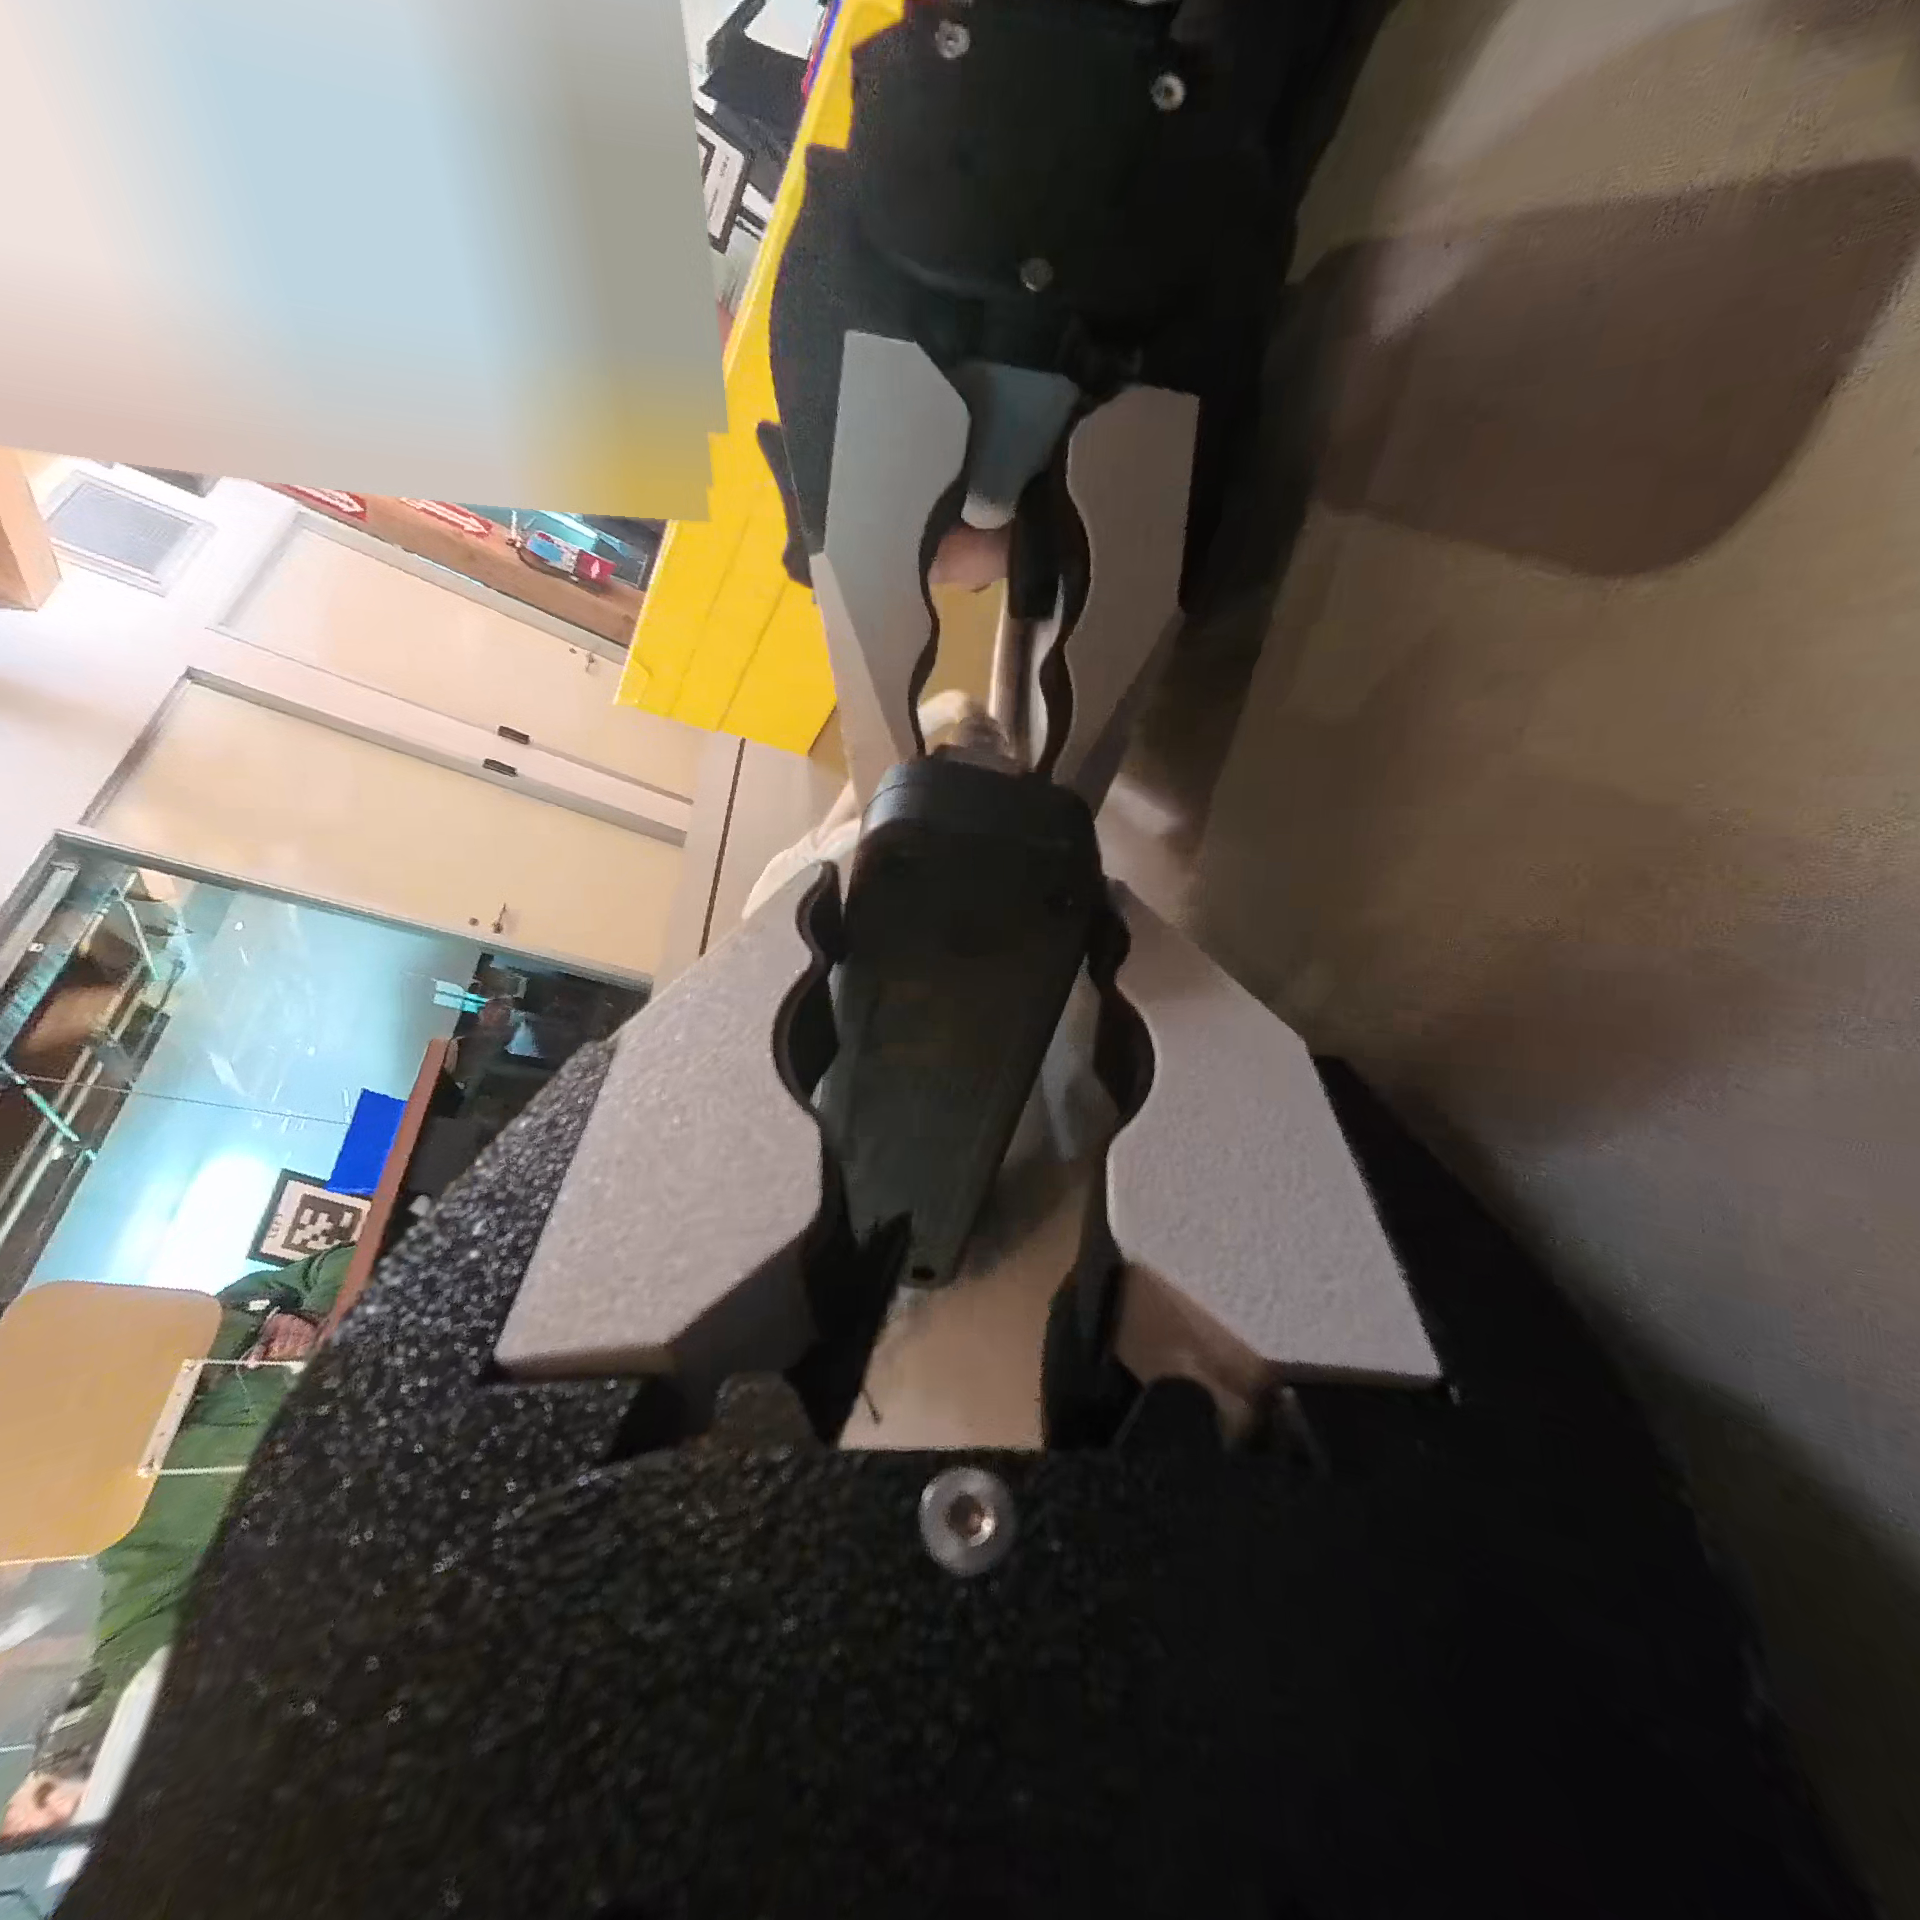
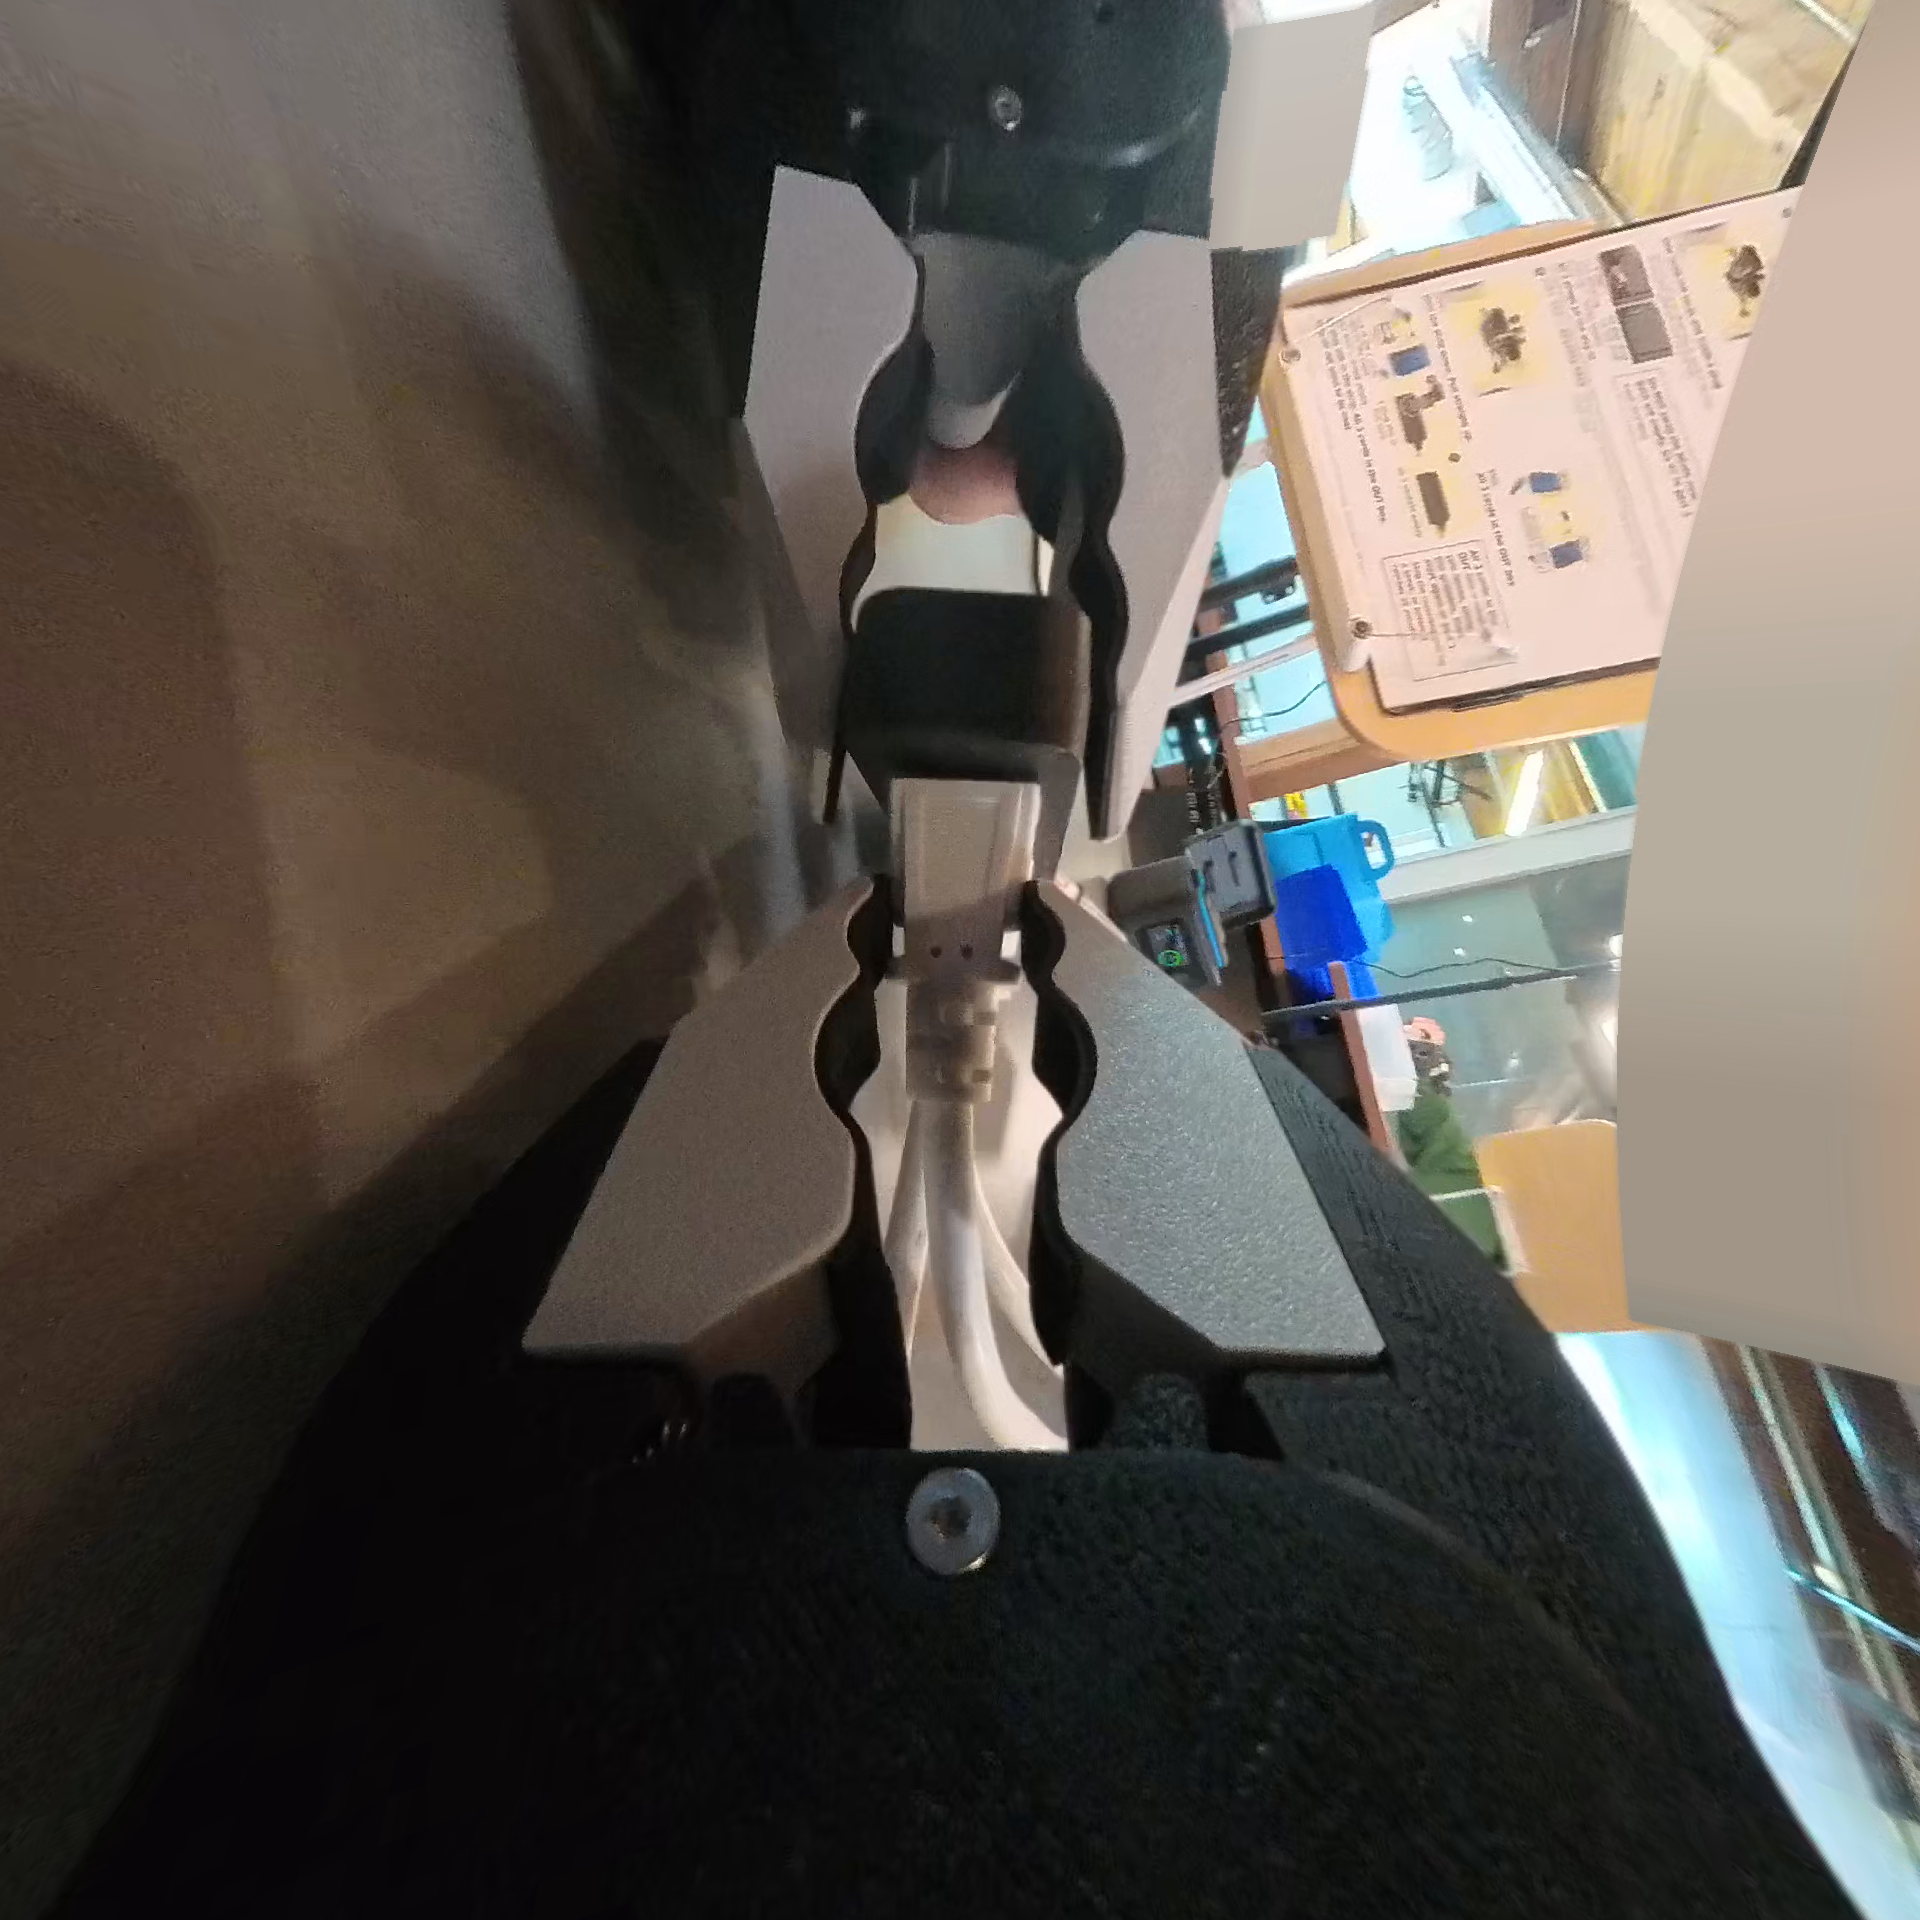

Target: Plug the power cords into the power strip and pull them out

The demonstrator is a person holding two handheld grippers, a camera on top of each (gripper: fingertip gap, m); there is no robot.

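The two grippers face each other tip to tip. My left gripper (image 1: 966, 925) is shut on a black power strip block (image 1: 961, 1039), which fills the gap between its fingers. My right gripper (image 2: 956, 904) is shut on a white plug (image 2: 951, 873), whose front end meets the black block (image 2: 956, 686); I cannot tell how deep it sits. White cords (image 2: 956, 1247) trail back between the right fingers. The left gripper (image 2: 966, 810) shows farther off in the right wrist view, and the right gripper (image 1: 987, 717) in the left wrist view, where the plug is mostly hidden.
A beige surface (image 1: 1558, 935) runs along one side of both grippers, seen tilted. A yellow panel (image 1: 727, 540), a glass partition (image 1: 260, 1039) and a person in green (image 1: 260, 1382) lie beyond. A board with a printed sheet (image 2: 1507, 468) and blue objects (image 2: 1330, 904) stand off to the side.
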